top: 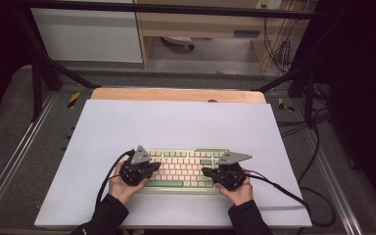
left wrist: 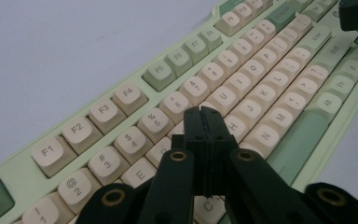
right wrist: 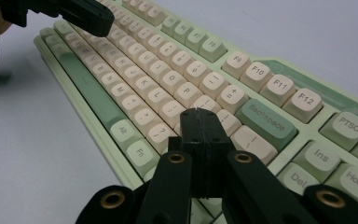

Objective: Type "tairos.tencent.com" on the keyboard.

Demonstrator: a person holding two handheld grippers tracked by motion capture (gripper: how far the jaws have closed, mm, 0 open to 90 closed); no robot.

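A pale green keyboard [top: 186, 169] with cream and green keys lies on the white sheet near the table's front. My left gripper [top: 157, 166] hovers over its left end, shut, tips together above the letter rows around the T and Y keys [left wrist: 205, 114]. My right gripper [top: 204, 171] is over the right end, also shut, its tips above the keys left of the green Backspace key [right wrist: 265, 123]. Nothing sits between either pair of jaws. In the right gripper view the left gripper [right wrist: 86, 16] shows at the top left; in the left gripper view the right gripper [left wrist: 356, 14] shows at the top right.
A white sheet [top: 176, 122] covers the wooden table [top: 176, 94]. Black cables [top: 284, 188] trail from both grippers across the sheet. Metal rails and black frame posts [top: 36, 83] flank the table; a desk and wires stand beyond.
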